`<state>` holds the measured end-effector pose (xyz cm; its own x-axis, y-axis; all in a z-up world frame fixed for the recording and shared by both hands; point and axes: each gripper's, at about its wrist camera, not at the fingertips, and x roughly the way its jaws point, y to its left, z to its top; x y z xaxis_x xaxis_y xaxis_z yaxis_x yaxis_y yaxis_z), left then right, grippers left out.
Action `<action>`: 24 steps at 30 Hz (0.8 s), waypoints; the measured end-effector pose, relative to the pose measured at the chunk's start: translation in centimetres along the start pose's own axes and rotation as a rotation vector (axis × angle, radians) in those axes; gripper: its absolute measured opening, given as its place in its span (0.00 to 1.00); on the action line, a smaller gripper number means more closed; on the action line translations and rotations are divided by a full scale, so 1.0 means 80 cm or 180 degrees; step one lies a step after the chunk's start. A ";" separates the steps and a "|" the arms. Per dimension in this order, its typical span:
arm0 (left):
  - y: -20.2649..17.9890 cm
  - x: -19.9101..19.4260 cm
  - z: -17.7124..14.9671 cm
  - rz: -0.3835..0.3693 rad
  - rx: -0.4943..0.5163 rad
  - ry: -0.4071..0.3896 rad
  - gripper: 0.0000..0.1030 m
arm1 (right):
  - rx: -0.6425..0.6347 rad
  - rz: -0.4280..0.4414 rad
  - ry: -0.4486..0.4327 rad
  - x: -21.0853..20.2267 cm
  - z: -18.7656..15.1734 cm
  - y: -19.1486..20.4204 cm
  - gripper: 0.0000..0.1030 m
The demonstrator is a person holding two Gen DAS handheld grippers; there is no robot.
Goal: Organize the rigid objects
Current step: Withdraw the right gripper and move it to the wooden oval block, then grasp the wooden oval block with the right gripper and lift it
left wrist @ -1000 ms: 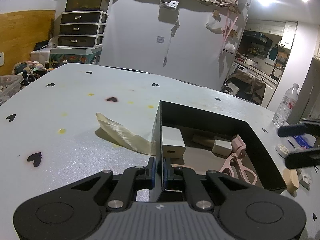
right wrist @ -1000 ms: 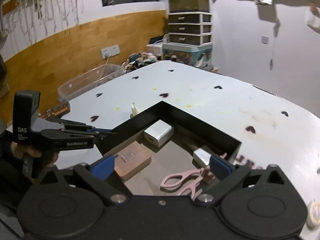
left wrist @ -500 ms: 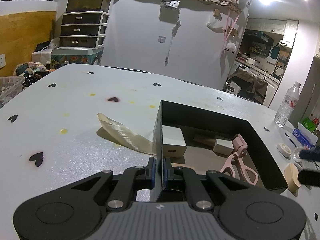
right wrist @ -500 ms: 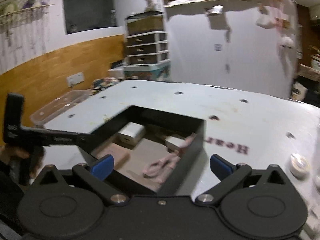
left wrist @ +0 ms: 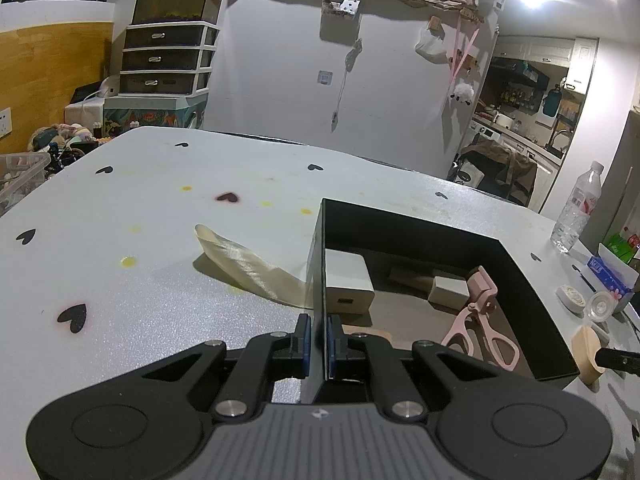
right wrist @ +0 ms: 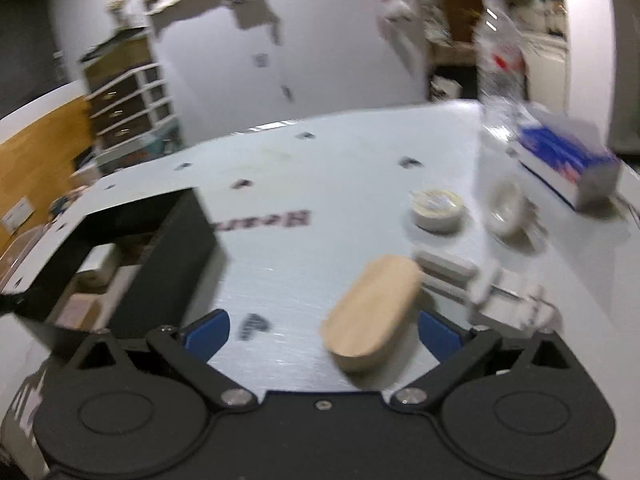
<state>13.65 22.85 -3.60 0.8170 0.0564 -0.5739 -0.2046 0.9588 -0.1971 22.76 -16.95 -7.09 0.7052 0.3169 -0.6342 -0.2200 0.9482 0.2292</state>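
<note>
My left gripper (left wrist: pixel 318 338) is shut on the left wall of a black open box (left wrist: pixel 520 280). Inside the box lie a white charger block (left wrist: pixel 348 276), a small white block (left wrist: pixel 448 288), a wooden piece (left wrist: pixel 408 276) and a pink eyelash curler (left wrist: pixel 480 320). My right gripper (right wrist: pixel 320 330) is open over the table to the right of the box (right wrist: pixel 168 264), with an oval wooden block (right wrist: pixel 372 312) lying between its fingers. That block also shows in the left wrist view (left wrist: pixel 586 354), beside the right gripper's fingertip (left wrist: pixel 616 358).
A translucent plastic strip (left wrist: pixel 248 268) lies left of the box. Right of it are a tape roll (right wrist: pixel 438 210), a clear round lid (right wrist: pixel 508 210), a blue-white carton (right wrist: pixel 568 164), white clips (right wrist: pixel 508 292) and a water bottle (left wrist: pixel 576 208).
My right gripper has swung right, away from above the box, and now straddles the oval wooden block. My left gripper has kept its hold on the box wall.
</note>
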 end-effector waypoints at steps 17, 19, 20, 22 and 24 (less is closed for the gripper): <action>-0.002 0.003 0.001 0.0016 0.0011 0.0017 0.09 | -0.0334 0.0538 -0.0036 0.014 0.006 0.035 0.88; -0.001 0.003 0.001 0.0016 0.0011 0.0017 0.09 | -0.0274 0.0339 -0.0105 0.014 0.011 0.027 0.89; -0.002 0.003 0.001 0.0017 0.0011 0.0017 0.09 | -0.0287 0.0250 -0.0139 0.016 0.013 0.023 0.90; -0.002 0.002 0.001 0.0019 0.0017 0.0019 0.09 | -0.0447 0.0111 -0.0199 0.021 0.020 0.017 0.90; -0.003 0.003 0.002 0.0017 0.0019 0.0022 0.09 | -0.0625 0.0077 -0.0207 0.030 0.027 0.010 0.91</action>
<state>14.00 22.72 -3.56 0.8122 0.0596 -0.5803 -0.2057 0.9602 -0.1892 25.72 -15.44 -6.84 0.7388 0.3435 -0.5799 -0.3600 0.9285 0.0914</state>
